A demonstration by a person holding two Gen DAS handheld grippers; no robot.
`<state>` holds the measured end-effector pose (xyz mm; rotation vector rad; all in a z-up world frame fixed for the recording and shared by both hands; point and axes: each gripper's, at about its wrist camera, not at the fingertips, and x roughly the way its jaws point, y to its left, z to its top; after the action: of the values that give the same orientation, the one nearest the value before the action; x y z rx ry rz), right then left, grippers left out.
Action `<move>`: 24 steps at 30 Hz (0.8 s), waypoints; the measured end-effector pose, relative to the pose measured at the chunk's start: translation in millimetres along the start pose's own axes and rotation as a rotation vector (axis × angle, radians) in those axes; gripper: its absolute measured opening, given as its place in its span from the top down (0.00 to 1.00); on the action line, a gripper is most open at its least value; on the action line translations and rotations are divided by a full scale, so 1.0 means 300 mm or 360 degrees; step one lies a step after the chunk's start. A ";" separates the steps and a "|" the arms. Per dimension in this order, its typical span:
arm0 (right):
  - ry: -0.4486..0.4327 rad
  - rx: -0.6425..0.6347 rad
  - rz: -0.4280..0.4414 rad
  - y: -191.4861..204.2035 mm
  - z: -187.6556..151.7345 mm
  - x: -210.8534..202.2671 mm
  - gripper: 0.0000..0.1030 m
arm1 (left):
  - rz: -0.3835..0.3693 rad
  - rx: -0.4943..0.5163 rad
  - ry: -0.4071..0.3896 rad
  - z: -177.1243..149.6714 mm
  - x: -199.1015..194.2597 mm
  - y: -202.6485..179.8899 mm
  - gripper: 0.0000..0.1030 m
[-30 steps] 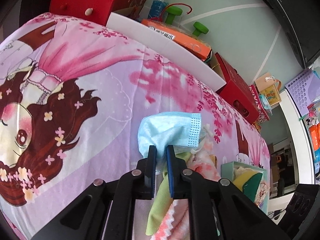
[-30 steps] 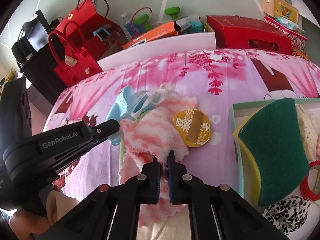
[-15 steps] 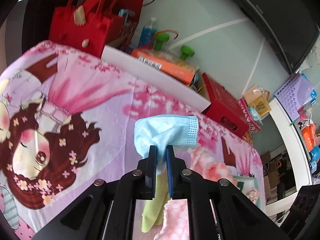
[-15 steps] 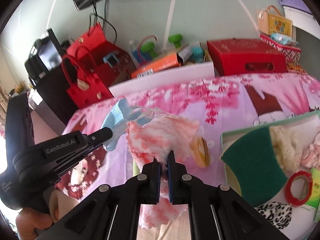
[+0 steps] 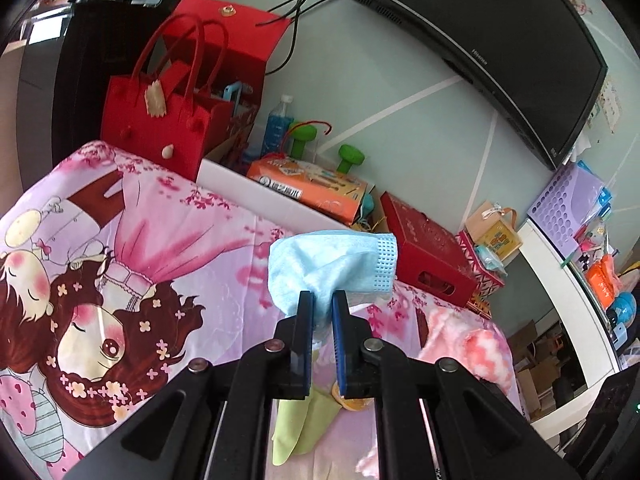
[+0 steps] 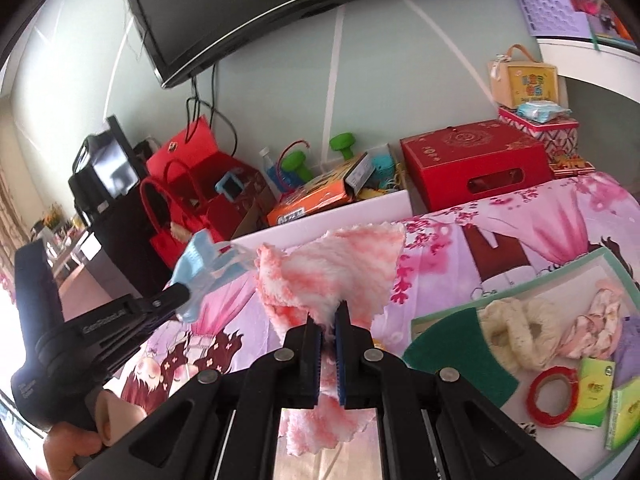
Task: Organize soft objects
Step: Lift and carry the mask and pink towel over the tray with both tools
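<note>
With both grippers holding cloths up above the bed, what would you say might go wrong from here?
1. The left gripper pinches only a bunched edge of the blue cloth, so it could slip out.
2. The pink fluffy cloth dangles below the right gripper and may snag on the tray rim.
3. The tray already looks crowded with the green sponge and red tape roll, so cloths might spill over.

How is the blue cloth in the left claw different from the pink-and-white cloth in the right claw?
Colour: the blue cloth is plain light blue; the pink-and-white cloth is mottled pink and white.
Surface: the blue cloth looks smooth and thin, with a dotted grid strip at one edge; the pink-and-white cloth is fluffy and thick.
Size: the pink-and-white cloth looks larger and hangs below its claw.
Shared: each is pinched in a shut claw, left claw and right claw, above the bedsheet.
</note>
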<state>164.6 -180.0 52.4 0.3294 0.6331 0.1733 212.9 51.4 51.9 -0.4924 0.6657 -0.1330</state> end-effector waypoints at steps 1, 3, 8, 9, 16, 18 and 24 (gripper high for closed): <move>-0.0008 0.0013 -0.0003 -0.009 0.004 -0.005 0.94 | -0.0004 0.0007 -0.0007 0.001 -0.006 -0.005 0.91; -0.0034 0.0040 -0.0021 -0.037 0.016 -0.023 0.94 | -0.0013 0.0023 -0.0018 0.001 -0.014 -0.021 0.91; -0.0085 0.0105 -0.0118 -0.126 0.041 -0.076 0.94 | -0.0071 0.0088 -0.0018 -0.011 -0.026 -0.084 0.91; -0.0099 0.0130 -0.0143 -0.153 0.046 -0.090 0.94 | -0.0080 0.0108 -0.0014 -0.015 -0.026 -0.101 0.91; -0.0194 0.0260 -0.0320 -0.323 0.068 -0.195 0.94 | -0.0186 0.0289 0.0047 -0.081 -0.003 -0.269 0.91; -0.0221 0.0305 -0.0365 -0.376 0.072 -0.227 0.94 | -0.0219 0.0328 0.0071 -0.102 0.006 -0.308 0.91; -0.0271 0.0411 -0.0483 -0.505 0.074 -0.299 0.94 | -0.0314 0.0483 0.0161 -0.194 0.036 -0.449 0.91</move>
<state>115.5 -350.1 65.0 0.4863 0.5292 -0.2278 190.1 -92.6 70.9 -0.2587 0.6808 -0.4408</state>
